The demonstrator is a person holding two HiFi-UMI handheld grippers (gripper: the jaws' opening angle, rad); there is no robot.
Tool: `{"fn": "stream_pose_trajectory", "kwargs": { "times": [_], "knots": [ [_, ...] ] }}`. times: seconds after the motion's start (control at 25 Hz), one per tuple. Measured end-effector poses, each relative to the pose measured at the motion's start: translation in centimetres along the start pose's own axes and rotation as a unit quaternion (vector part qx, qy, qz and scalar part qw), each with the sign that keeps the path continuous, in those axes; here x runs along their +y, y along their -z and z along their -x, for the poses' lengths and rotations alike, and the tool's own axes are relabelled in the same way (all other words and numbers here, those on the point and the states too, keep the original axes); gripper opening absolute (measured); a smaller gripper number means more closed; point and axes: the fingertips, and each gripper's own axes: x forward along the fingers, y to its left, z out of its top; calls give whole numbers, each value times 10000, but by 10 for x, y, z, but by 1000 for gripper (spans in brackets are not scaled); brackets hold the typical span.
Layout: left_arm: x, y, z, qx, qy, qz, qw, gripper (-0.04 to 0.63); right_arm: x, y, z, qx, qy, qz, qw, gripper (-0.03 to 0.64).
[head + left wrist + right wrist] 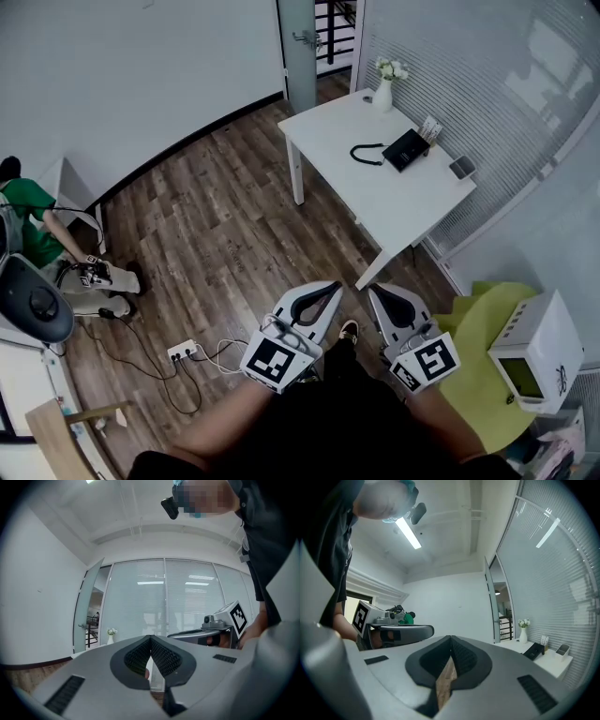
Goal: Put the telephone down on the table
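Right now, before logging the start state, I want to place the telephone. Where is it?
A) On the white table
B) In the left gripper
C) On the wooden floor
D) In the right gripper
A: the telephone lies on the table, while the left gripper and right gripper are both shut, empty and well short of it.

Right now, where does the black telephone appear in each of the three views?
Head view: telephone on the white table, upper right of centre.
Left gripper view: not in it.
Right gripper view: telephone at lower right, on the table.
Shared landmark: the flower vase on that table, seen in all three views.
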Motion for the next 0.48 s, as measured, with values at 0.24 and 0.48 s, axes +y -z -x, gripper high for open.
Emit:
{"fn": "stream_pose_trajectory", "kwargs": {
  "times": [0.24,0.48],
  "knots": [
    [36,-1,-48,116,-181,-42,9998,6,-51,-7,-35,-59,-195,6,9998,21],
    [66,-1,-109,232,-301,-60,9993,6,-109,-12,-66,-69,-370,-47,9993,21]
  ]
}}
